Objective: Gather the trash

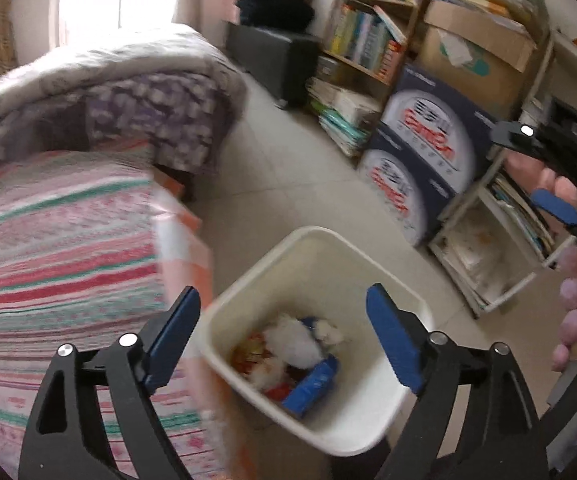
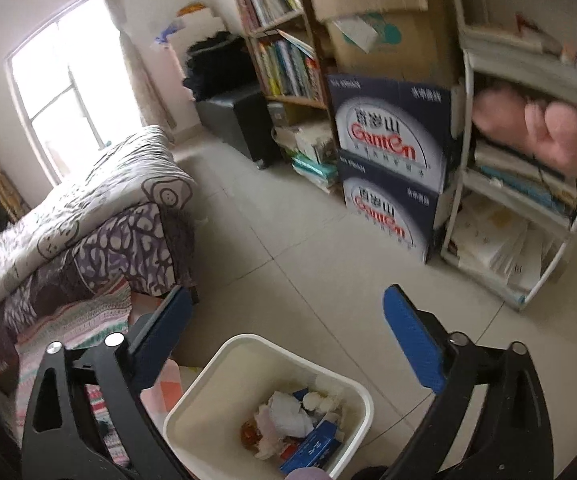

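Trash (image 1: 294,354) lies in the white bin (image 1: 316,256) on the floor, below both claws. Left claw (image 1: 284,338) and right claw (image 2: 288,344) are released, nothing between their pads. Crumpled white tissue (image 2: 288,414), a blue box (image 2: 312,446) and red-orange wrappers (image 1: 248,354) fill the bin bottom; the bed (image 1: 60,240) stands left.

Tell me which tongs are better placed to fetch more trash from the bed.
Probably the left tongs: open and empty, right beside the bed. The right tongs, also open, hang farther out over the bin.
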A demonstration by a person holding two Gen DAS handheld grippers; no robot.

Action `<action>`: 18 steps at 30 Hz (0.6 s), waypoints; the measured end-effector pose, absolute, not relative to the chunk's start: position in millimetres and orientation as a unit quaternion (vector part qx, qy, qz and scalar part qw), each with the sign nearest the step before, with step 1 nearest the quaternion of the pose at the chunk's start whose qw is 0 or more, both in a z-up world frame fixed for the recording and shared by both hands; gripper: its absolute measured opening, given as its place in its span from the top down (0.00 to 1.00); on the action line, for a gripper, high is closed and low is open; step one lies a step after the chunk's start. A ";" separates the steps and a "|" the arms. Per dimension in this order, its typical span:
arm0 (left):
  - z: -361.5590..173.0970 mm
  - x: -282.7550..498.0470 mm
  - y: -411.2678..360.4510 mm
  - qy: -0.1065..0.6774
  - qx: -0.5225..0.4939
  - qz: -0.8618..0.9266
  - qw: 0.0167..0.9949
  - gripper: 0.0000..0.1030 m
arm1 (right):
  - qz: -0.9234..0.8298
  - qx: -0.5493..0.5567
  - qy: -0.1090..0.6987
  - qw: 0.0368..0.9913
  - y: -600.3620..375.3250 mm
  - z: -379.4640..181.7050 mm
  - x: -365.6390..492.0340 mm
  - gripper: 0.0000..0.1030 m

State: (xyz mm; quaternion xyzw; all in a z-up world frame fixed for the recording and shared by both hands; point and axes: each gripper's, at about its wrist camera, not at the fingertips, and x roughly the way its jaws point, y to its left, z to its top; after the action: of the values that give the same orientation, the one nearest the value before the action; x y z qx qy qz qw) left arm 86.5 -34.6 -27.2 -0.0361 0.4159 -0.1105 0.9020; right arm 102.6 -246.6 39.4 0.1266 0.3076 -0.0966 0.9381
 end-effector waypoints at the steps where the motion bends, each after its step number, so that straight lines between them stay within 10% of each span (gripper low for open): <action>1: -21.9 81.9 -23.6 0.406 -0.035 -0.092 0.908 0.17 | -0.094 0.117 0.304 0.941 -240.7 41.0 100.6 0.07; 12: 61.0 -22.6 61.6 0.130 0.031 0.153 0.979 0.06 | -0.039 0.048 0.209 0.976 -151.1 52.7 32.7 0.07; 18: 45.7 -30.3 105.4 0.238 -0.034 0.187 0.952 0.06 | 0.034 0.031 0.228 0.972 -102.6 39.5 23.3 0.07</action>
State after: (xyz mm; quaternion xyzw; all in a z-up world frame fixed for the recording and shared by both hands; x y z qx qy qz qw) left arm -30.3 105.4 45.7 -0.0342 0.2383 0.1865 0.9525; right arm 23.3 -102.6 39.5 0.0312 0.2285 0.0341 0.9725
